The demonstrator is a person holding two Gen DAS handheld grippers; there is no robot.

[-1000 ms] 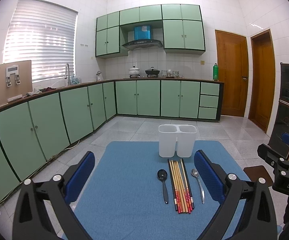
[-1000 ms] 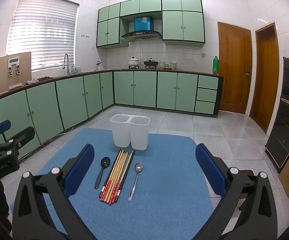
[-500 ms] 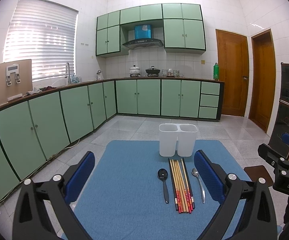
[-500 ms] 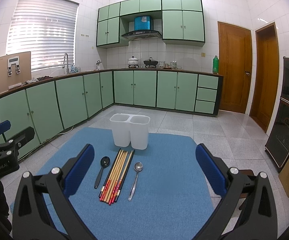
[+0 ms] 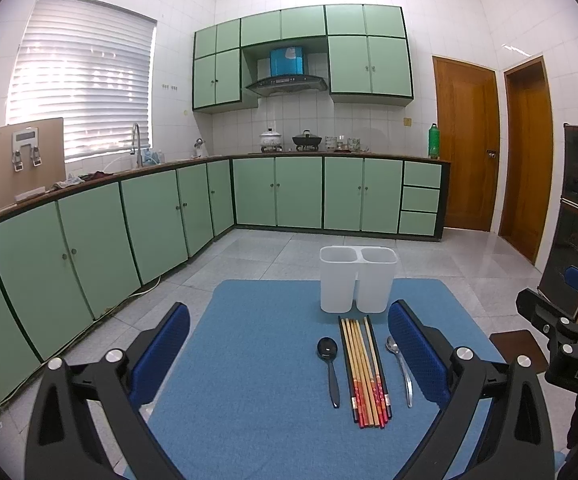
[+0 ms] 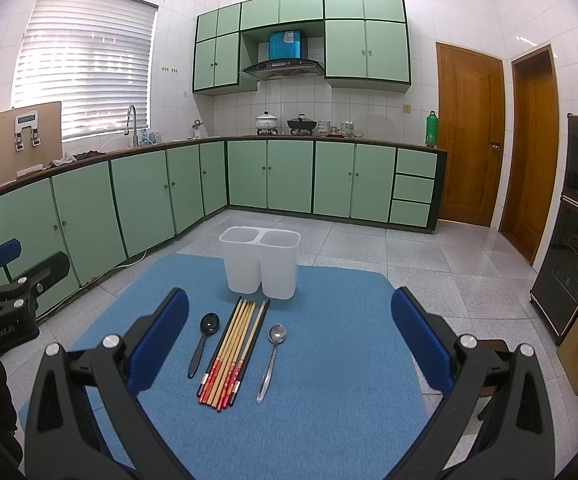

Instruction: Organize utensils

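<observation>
Looking at the bench [image 6: 329,420], we judge nothing is organized yet: black spoon [image 6: 203,342], chopsticks [image 6: 233,350] and metal spoon [image 6: 271,360] lie near the empty white holder [image 6: 260,266]. Left gripper [image 5: 289,354] and right gripper [image 6: 289,346] hold fingers spread, empty.

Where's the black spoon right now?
The black spoon lies on the blue mat, just left of the chopsticks in both views, bowl toward the white two-cup holder; the silver spoon flanks the chopsticks' other side.
</observation>
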